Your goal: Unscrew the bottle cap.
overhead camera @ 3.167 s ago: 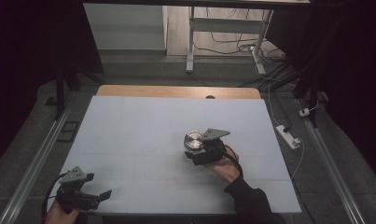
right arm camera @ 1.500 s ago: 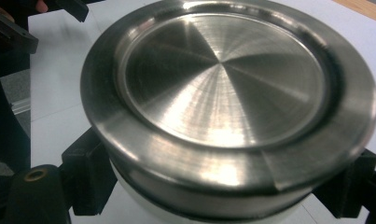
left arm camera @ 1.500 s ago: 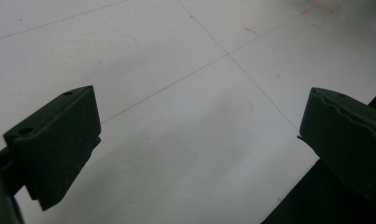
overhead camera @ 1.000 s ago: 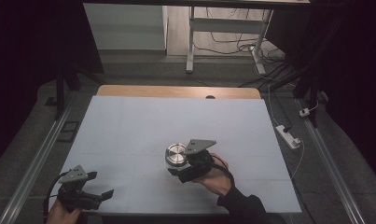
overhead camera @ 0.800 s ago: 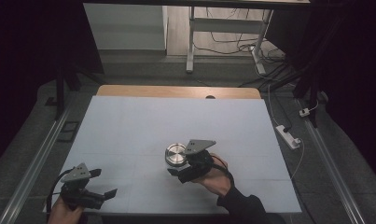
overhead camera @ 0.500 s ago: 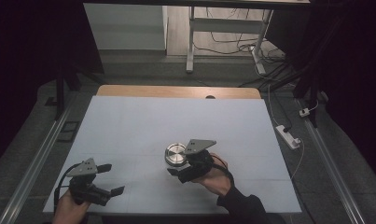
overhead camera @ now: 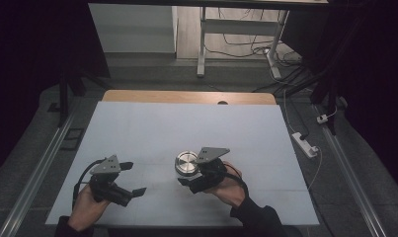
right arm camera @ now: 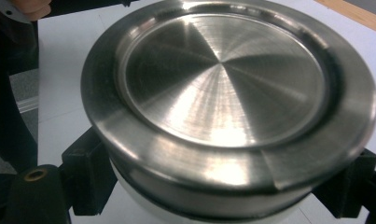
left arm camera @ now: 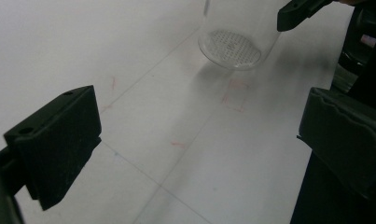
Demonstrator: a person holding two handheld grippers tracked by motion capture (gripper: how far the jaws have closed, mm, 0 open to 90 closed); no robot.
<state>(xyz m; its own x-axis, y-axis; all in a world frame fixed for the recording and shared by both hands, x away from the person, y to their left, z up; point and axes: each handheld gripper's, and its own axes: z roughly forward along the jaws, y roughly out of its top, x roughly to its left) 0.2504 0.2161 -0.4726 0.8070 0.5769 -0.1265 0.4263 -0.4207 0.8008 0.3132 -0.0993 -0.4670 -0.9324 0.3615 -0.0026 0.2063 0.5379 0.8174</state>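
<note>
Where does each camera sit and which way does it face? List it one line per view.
High view: above the person's side, looking forward and down on the white table; both forearms, left gripper, right gripper.
Left gripper view: rides the left gripper, facing the glass jar across the table; open jaws.
Right gripper view: rides the right gripper, looking down on the metal lid; jaws clamp the jar.
Shared: the jar.

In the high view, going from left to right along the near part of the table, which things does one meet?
left gripper, jaws open → metal-lidded jar → right gripper, shut on the jar → power strip on the floor beyond the table's right edge.
</note>
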